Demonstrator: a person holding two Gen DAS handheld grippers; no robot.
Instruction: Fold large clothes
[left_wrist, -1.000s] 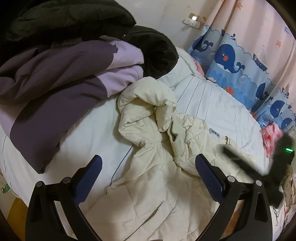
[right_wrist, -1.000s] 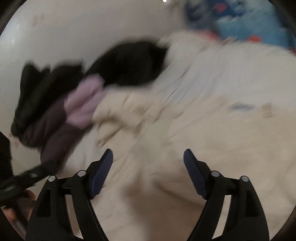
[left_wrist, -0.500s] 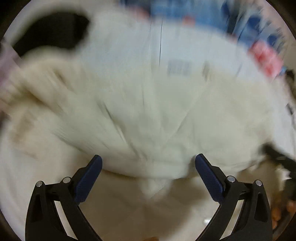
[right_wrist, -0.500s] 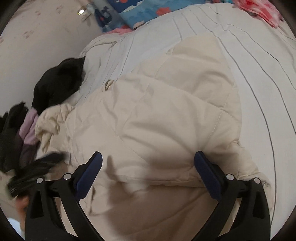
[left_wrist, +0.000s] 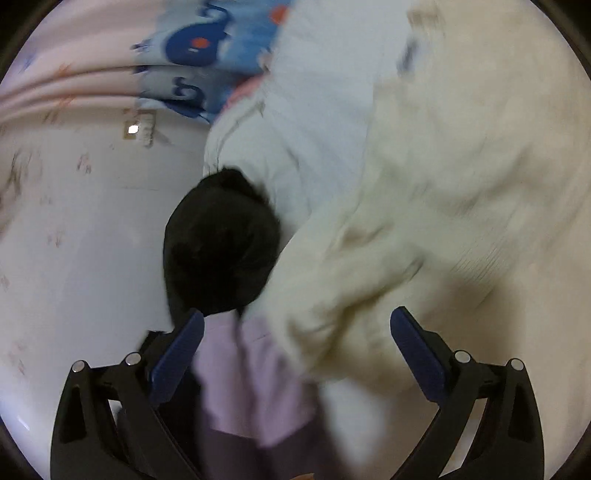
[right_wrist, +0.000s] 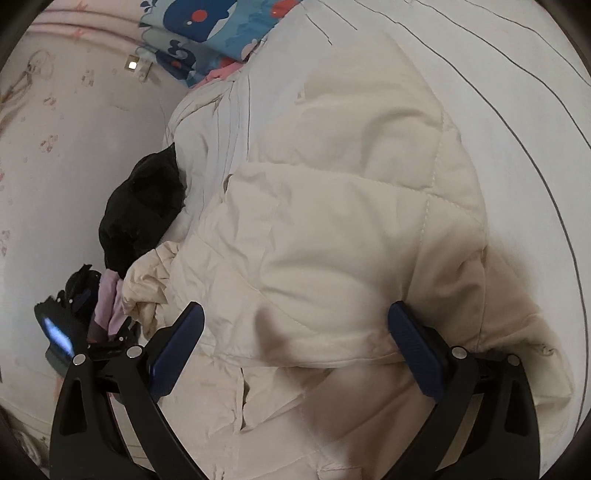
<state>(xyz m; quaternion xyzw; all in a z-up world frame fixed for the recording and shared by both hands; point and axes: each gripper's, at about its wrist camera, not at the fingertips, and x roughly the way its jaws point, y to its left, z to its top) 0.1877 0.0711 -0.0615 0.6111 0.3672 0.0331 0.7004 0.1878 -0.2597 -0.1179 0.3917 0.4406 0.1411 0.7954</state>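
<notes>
A cream quilted coat lies spread on the white bed, one part folded over the rest. My right gripper hangs open just above the coat's folded edge, nothing between its blue pads. In the blurred left wrist view the same coat fills the right side. My left gripper is open over the coat's bunched end and a lilac and purple garment. From the right wrist view the left gripper shows at the far left by the lilac cloth.
A black garment lies against the pale wall, beside the lilac one. The striped white bedsheet stretches to the right. A blue whale-print curtain and a wall socket are at the top.
The left gripper has rolled strongly and swung over to the black and lilac garments. The right gripper dropped closer to the coat and opened wider, then held still. The coat now lies folded flatter.
</notes>
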